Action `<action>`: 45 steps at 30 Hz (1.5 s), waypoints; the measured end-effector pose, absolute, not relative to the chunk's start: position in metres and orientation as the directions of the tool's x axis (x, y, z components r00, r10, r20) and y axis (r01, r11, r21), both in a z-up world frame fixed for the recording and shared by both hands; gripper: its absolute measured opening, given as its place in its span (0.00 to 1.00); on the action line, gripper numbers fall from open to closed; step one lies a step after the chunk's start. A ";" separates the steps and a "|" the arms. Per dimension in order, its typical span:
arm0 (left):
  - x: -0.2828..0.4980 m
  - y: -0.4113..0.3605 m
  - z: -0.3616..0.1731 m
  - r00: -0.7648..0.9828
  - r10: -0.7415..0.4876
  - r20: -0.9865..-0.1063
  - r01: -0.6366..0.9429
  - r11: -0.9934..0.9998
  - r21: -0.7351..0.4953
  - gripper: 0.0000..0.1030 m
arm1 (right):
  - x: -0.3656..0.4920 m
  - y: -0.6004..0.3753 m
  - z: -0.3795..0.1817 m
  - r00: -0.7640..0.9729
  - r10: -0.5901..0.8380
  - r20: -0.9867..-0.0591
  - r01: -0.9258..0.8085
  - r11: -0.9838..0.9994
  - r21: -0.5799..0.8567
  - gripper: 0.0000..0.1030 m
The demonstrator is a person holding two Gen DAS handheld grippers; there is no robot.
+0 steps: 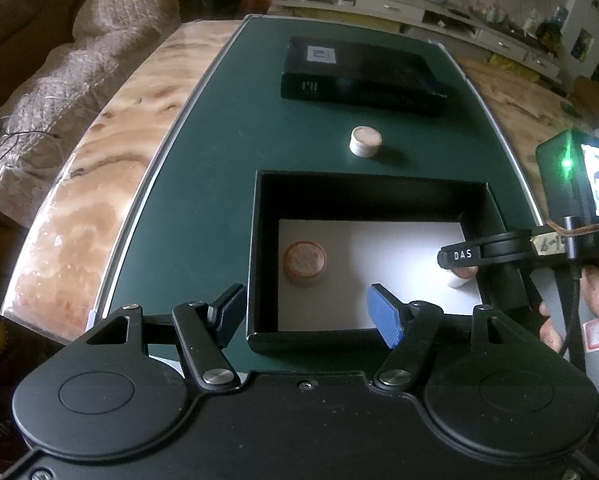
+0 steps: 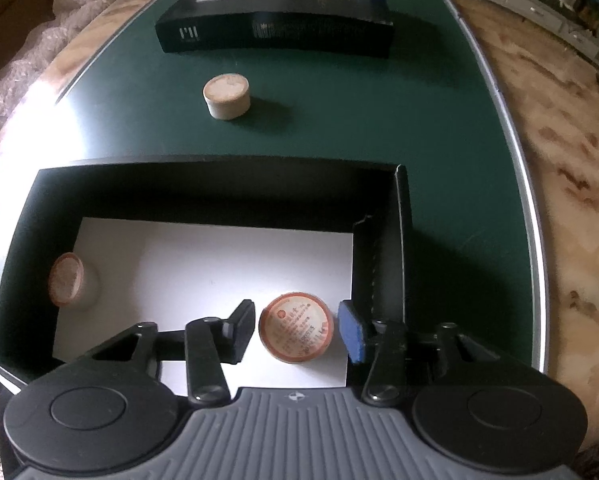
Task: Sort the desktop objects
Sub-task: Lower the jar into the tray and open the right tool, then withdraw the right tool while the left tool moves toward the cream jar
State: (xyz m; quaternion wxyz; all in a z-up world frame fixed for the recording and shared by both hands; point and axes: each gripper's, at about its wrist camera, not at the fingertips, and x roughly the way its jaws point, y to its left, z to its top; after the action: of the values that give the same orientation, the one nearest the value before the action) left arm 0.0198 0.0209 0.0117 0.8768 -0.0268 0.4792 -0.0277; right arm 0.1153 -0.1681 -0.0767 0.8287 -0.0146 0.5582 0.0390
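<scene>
A black open box [image 1: 255, 248] with a white floor stands on the green mat [image 1: 203, 184]; it also shows in the right wrist view [image 2: 219, 184]. One round red-lidded jar [image 1: 304, 263] lies at the box's left [image 2: 66, 280]. A second jar [image 2: 296, 328] stands on the floor at the box's right, between the fingers of my right gripper [image 2: 297, 330], which is open with small gaps on both sides. In the left wrist view that jar [image 1: 459, 278] is mostly hidden under the right gripper's finger [image 1: 463, 255]. A third jar [image 1: 365, 141] stands on the mat beyond the box [image 2: 227, 96]. My left gripper [image 1: 305, 316] is open and empty over the box's near-left corner.
A long black box [image 1: 359, 76] lies at the far end of the mat [image 2: 275, 28]. The mat lies on a marbled wooden table [image 1: 91, 184]. A sofa with a blanket [image 1: 59, 60] is at the left.
</scene>
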 end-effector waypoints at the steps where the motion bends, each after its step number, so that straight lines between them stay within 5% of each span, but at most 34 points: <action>1: 0.020 0.021 0.012 0.539 -0.074 -0.839 0.023 0.997 -0.074 0.64 | 0.115 -0.168 -0.075 0.378 0.048 -0.925 -0.083 0.996 0.018 0.49; 16: 0.031 0.018 0.014 0.532 -0.083 -0.842 0.033 0.996 -0.077 0.70 | 0.105 -0.174 -0.055 0.429 0.061 -0.901 -0.092 0.995 0.024 0.61; 27: 0.091 -0.001 0.046 0.533 -0.095 -0.841 0.075 0.995 -0.065 0.92 | 0.083 -0.198 -0.023 0.572 0.072 -0.817 -0.046 0.997 0.055 0.81; 45: 0.243 -0.082 -0.025 0.403 -0.029 -0.915 0.082 0.997 0.004 0.93 | 0.063 -0.265 -0.014 0.675 0.122 -0.727 0.059 0.974 0.218 0.93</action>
State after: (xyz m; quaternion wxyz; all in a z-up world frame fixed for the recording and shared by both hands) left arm 0.2428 -0.0821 -0.0249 0.8372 0.0242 0.5454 -0.0330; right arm 0.0634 -0.2646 -0.0139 0.9083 0.1121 0.4026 0.0172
